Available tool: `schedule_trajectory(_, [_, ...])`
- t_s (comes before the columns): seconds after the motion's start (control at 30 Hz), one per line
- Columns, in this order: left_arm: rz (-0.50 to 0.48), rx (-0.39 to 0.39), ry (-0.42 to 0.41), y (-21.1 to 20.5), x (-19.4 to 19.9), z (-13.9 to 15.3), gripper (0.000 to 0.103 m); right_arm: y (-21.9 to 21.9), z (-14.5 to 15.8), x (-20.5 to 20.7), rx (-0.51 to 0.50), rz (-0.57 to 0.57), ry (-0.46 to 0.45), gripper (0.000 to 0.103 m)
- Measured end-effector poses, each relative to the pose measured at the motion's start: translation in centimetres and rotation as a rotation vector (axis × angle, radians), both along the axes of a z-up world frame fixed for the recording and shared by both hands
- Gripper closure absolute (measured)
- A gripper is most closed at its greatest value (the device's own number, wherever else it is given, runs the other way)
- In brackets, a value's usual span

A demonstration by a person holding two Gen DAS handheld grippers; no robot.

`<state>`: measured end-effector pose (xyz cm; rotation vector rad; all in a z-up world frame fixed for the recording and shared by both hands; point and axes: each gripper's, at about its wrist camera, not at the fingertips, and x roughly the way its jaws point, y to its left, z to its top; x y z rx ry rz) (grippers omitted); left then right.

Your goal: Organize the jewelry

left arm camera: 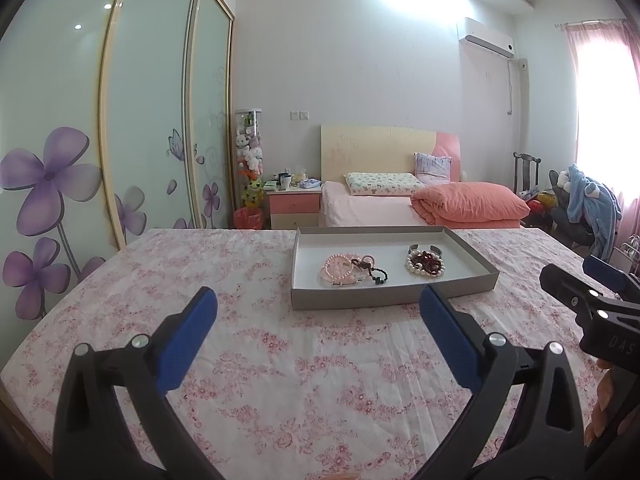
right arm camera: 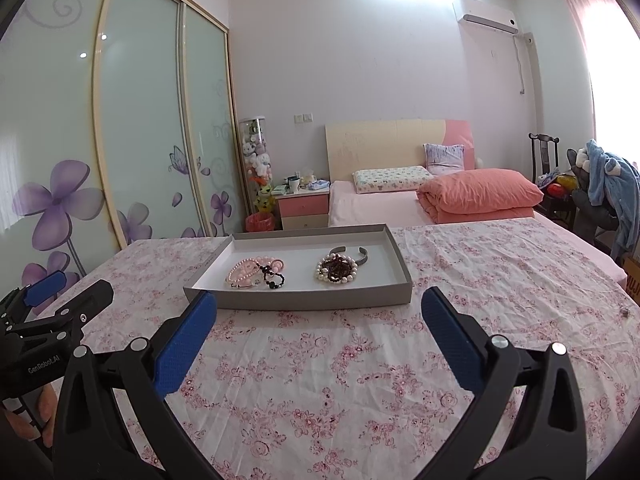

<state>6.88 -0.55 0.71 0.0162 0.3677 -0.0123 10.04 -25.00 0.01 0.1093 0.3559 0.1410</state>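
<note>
Pink-flowered cloth covers the table (left arm camera: 280,380) in the left wrist view, where the grey tray (left arm camera: 394,296) sits right of centre, holding a pink bead bracelet pile (left arm camera: 340,270) and a pearl-and-dark-bead pile (left arm camera: 425,263). The left hand-held gripper (left arm camera: 318,306) is spread wide and holds nothing, short of the tray's near wall. The right hand-held gripper (left arm camera: 588,292) pokes in at the right edge.

The right wrist view puts the tray (right arm camera: 304,300) left of centre and alone shows a small dark object (right arm camera: 624,312) near the cloth's right edge. The right hand-held gripper (right arm camera: 318,306) is released and bare, with open cloth below it.
</note>
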Motion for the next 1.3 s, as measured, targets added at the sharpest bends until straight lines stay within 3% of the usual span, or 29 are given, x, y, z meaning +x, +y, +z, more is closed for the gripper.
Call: schedule_trajectory(1.3, [0.002,-0.002,0.021,-0.27,0.34,-0.25,0.004,0.07,-0.05,0.07,0.002,0.0,0.004,0.002])
